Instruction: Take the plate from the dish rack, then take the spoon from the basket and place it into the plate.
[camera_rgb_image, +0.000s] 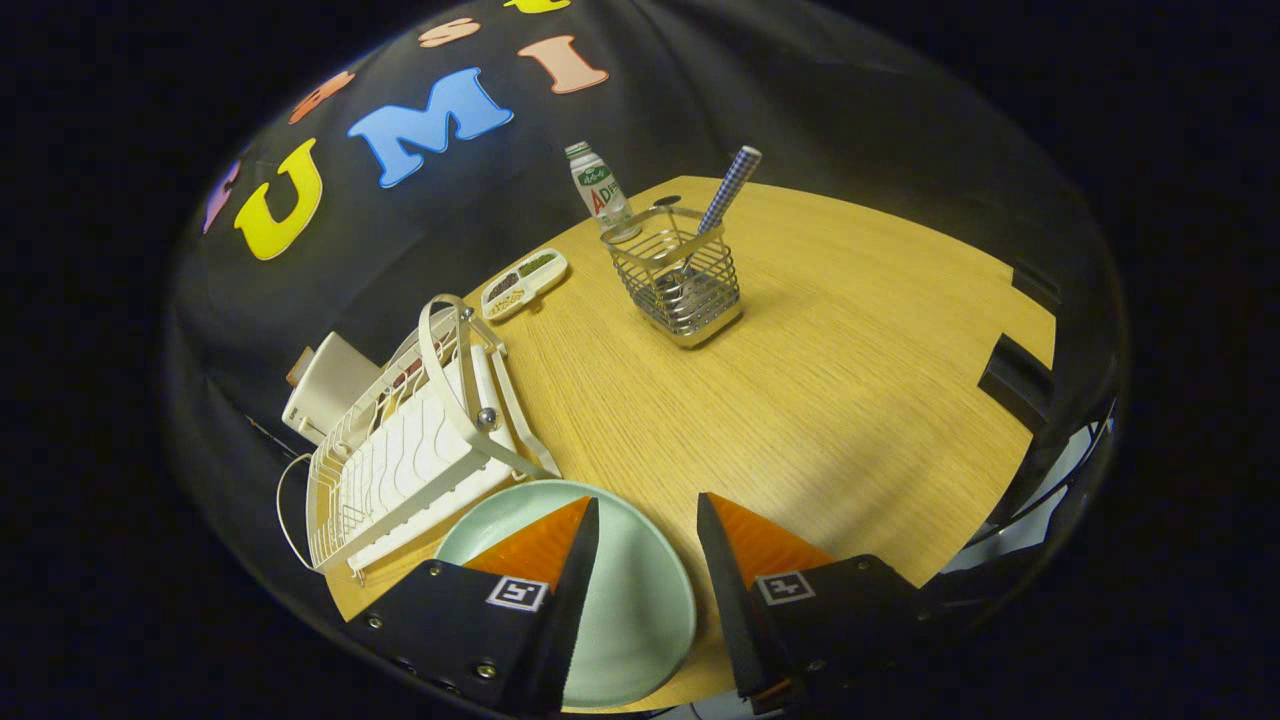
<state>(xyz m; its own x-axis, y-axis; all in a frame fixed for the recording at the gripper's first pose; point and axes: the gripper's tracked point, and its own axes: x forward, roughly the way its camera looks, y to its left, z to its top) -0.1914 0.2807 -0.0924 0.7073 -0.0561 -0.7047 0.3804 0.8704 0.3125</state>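
The plate (640, 590) is seen lying flat on the table (850, 400), just beside the near corner of the rack (410, 470), so the first part of the task can be judged done. The gripper (648, 520) is held above it with its fingers spread apart and nothing gripped between them; one finger hangs over the plate, the other over bare wood just past its rim (whether either touches the plate cannot be told).

The spoon (715, 215) is yet to be fetched. It is found standing in the wire basket (680, 280), well beyond the fingers across the table, its checked handle leaning out over the rim. A small bottle (600, 190) stands just behind the basket, and a divided tray (525, 283) lies between the basket and the rack.

What is left, then, is judged to be the second half: the basket must be reached, the handle gripped, and the spoon carried back and laid in the plate.
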